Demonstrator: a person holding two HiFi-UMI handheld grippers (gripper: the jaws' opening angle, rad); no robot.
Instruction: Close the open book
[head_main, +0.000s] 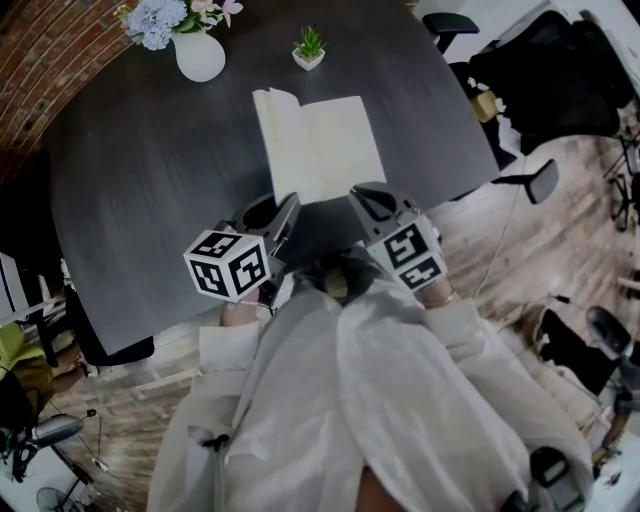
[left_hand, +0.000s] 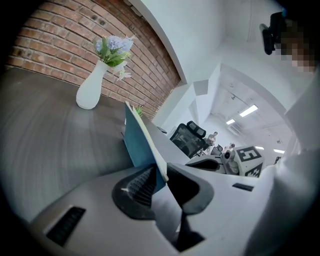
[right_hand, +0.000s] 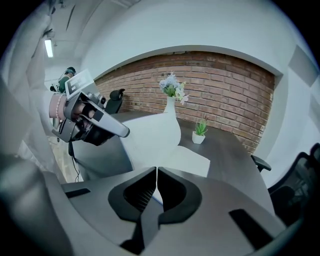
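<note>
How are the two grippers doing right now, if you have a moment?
Left gripper: closed on the book, at its raised left side.
Right gripper: closed, nothing visibly held.

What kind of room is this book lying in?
Probably an office meeting room: a large dark table, swivel office chairs beside it, and a brick wall behind a vase of flowers.

From the head, we are looking steeply down over the dark counter (head_main: 150, 180), with the left gripper (head_main: 287, 208) and right gripper (head_main: 362, 195) near the frame's middle. Riding each gripper, we are peering along its fingers (left_hand: 140, 187), low and close over the counter, facing the brick wall (left_hand: 60, 45). All three views are sharing the open book (head_main: 320, 145) and white vase (head_main: 200, 55).
</note>
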